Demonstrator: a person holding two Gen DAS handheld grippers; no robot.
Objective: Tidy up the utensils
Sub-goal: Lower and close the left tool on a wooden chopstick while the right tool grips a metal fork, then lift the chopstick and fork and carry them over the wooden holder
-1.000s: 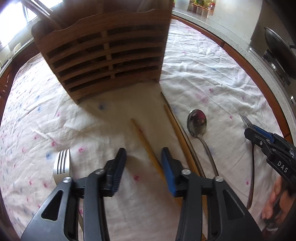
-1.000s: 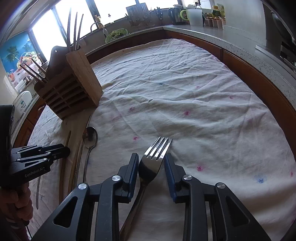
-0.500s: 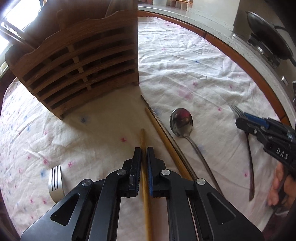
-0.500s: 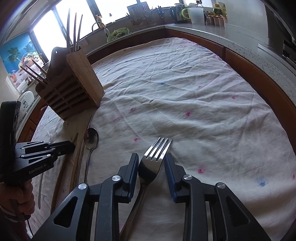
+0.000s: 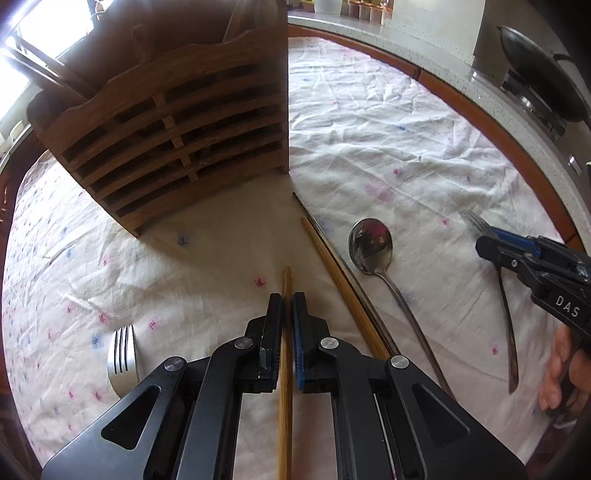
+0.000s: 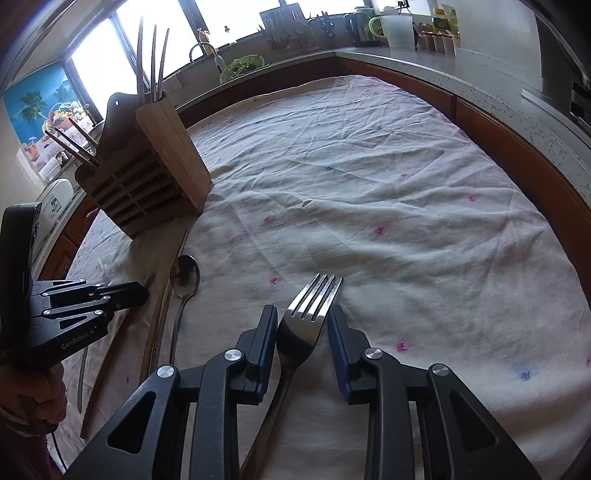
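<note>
The left gripper [image 5: 287, 295] pinches a wooden chopstick [image 5: 285, 369]; the right gripper [image 6: 302, 314] is closing around a fork [image 6: 303, 321] (not squeezing yet). Next, lift both into the wooden holder [image 5: 177, 140].

White cloth [image 6: 369, 206] w/ pink dots, wok [image 5: 535, 70] on stove, kettle [image 6: 364, 26], window [image 6: 229, 18].

The left gripper [image 5: 287, 301] stood with its jaws wide apart a second ago — now they are pressed together on the wooden chopstick [image 5: 285, 369], which runs straight between the pads. In its view the wooden utensil holder [image 5: 166, 122] now appears nearer and more upright. The jaws of the right gripper [image 6: 302, 314] are closing a little around the fork [image 6: 308, 314] — its pads do not yet touch it.
</note>
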